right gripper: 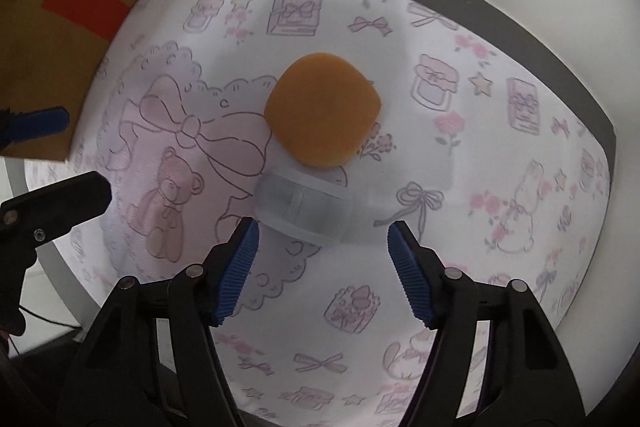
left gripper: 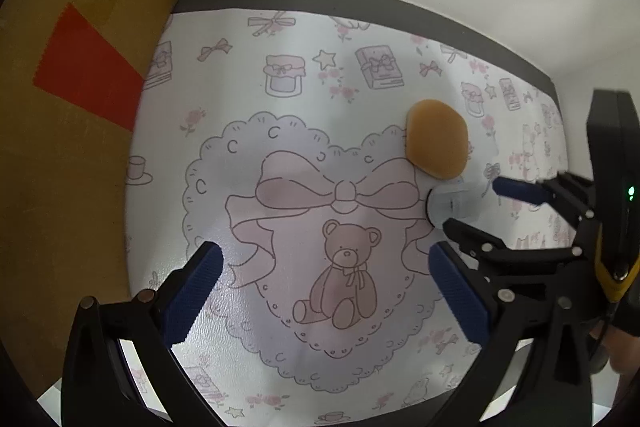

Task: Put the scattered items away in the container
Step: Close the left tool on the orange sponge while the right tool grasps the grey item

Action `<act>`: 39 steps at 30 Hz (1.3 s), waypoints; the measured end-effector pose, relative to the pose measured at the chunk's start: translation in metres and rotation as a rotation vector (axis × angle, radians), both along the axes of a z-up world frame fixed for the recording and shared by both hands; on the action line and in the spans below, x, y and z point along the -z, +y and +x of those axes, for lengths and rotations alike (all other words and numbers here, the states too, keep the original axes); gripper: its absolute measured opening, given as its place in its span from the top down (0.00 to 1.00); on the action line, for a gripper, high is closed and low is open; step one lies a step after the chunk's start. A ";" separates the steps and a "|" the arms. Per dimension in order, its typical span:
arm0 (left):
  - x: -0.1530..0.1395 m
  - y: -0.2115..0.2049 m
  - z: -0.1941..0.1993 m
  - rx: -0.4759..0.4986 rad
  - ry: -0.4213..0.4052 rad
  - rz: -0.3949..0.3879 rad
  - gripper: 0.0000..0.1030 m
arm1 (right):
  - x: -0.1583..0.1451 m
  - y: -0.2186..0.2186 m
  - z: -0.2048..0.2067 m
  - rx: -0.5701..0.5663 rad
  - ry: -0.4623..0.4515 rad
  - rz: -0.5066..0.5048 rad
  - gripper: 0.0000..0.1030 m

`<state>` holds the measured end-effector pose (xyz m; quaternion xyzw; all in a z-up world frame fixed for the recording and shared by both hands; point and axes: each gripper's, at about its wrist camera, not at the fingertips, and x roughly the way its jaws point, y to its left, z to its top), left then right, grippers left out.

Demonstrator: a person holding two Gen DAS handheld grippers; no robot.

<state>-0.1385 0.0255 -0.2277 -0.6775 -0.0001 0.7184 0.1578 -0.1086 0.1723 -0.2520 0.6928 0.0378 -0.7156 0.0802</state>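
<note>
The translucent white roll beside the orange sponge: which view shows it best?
The right wrist view: the translucent white roll lies whole, just ahead of the open right gripper. In the left wrist view it sits small at the side, partly behind that gripper's finger.

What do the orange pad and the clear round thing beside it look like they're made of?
Orange pad: likely soft sponge or foam, with a matte, fine-textured face and rounded edges. Clear round thing: seemingly translucent frosted plastic, since the mat print shows faintly through it; too blurred to be sure.
</note>
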 end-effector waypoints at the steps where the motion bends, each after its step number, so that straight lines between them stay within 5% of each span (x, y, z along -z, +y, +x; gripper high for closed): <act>1: 0.002 0.000 0.000 0.000 -0.006 -0.002 0.00 | 0.002 -0.002 -0.001 -0.015 0.002 0.007 0.32; 11: 0.010 -0.007 -0.003 -0.012 -0.033 -0.017 0.00 | 0.015 -0.023 -0.005 -0.126 -0.016 0.011 0.30; 14: 0.011 -0.005 -0.003 -0.011 -0.037 -0.018 0.00 | 0.014 -0.024 -0.003 -0.121 -0.008 0.034 0.39; 17: 0.012 0.004 -0.005 0.006 -0.039 -0.012 0.00 | 0.010 -0.015 -0.002 -0.076 -0.004 0.043 0.59; 23: 0.010 0.035 -0.012 0.044 -0.020 0.003 0.00 | 0.007 0.010 0.005 0.025 -0.025 -0.015 0.61; 31: 0.009 0.082 -0.036 0.088 0.026 -0.008 0.01 | -0.010 0.072 0.007 0.306 0.046 -0.146 0.62; 39: 0.026 0.120 -0.047 0.125 0.034 -0.072 0.01 | -0.017 0.116 -0.001 0.418 0.090 -0.149 0.62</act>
